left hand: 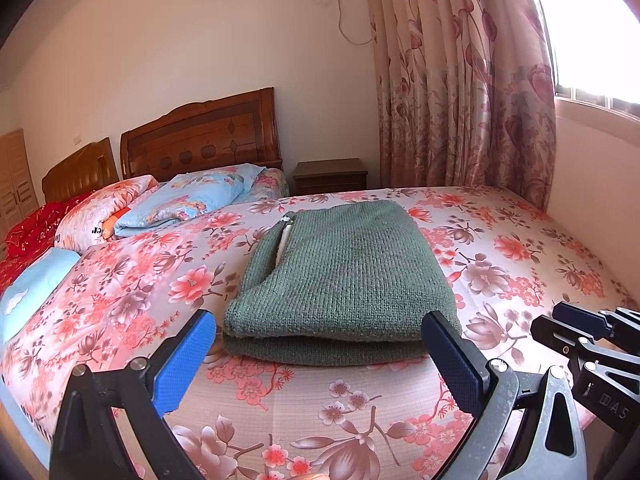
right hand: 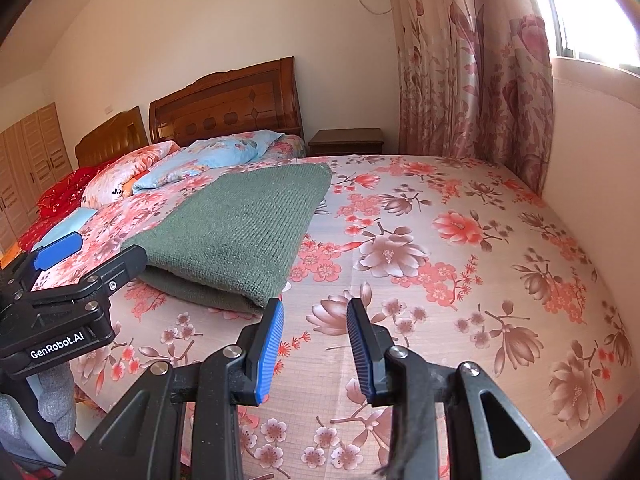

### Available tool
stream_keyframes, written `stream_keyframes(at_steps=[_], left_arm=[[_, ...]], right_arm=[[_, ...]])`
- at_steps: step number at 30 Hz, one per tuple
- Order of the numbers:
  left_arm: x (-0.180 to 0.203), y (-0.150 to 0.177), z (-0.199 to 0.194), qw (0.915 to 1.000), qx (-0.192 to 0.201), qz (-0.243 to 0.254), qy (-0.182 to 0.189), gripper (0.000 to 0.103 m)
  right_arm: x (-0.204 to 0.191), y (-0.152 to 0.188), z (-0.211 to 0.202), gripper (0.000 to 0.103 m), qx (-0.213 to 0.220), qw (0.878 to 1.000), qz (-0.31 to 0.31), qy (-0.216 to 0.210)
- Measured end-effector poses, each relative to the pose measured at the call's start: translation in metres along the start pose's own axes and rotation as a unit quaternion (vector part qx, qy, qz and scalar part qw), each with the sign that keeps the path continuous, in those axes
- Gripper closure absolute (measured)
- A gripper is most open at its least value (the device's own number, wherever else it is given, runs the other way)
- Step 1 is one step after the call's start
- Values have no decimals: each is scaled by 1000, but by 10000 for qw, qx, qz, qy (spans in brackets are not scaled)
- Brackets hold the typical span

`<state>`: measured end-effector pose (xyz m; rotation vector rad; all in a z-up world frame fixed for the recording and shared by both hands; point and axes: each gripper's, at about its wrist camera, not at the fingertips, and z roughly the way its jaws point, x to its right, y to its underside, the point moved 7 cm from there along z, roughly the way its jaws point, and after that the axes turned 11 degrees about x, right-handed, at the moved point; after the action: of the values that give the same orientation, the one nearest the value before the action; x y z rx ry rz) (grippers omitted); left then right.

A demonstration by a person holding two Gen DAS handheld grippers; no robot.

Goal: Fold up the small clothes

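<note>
With the green knit sweater [left hand: 340, 276] already lying folded in a neat stack mid-frame on the floral bedsheet [left hand: 520, 248], left gripper [left hand: 320, 356] gapes wide and empty before it, right gripper [right hand: 316, 344] narrowly parted, empty, so folding looks finished.

**Both grippers held low, jaws apart and empty**

The left gripper [left hand: 320, 344] points forward and slightly down, its blue-padded fingers [left hand: 184, 364] spread wide with nothing pressed between them. The right gripper [right hand: 316, 344] sits just to its right, angled down the same way, its jaws parted by a narrower gap, gripping nothing. A grey sleeve [right hand: 56, 404] shows beneath the left tool.
</note>
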<state>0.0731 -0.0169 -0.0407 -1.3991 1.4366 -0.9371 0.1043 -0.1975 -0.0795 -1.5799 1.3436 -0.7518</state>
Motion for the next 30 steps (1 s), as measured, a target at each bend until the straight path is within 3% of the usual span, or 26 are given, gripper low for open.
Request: stream_keyframes(at_steps=[30], left_arm=[[3,-6,-9,9998,191,67,59,0]], right_arm=[[-1,3,4,70,-69,9999,-24,-118]])
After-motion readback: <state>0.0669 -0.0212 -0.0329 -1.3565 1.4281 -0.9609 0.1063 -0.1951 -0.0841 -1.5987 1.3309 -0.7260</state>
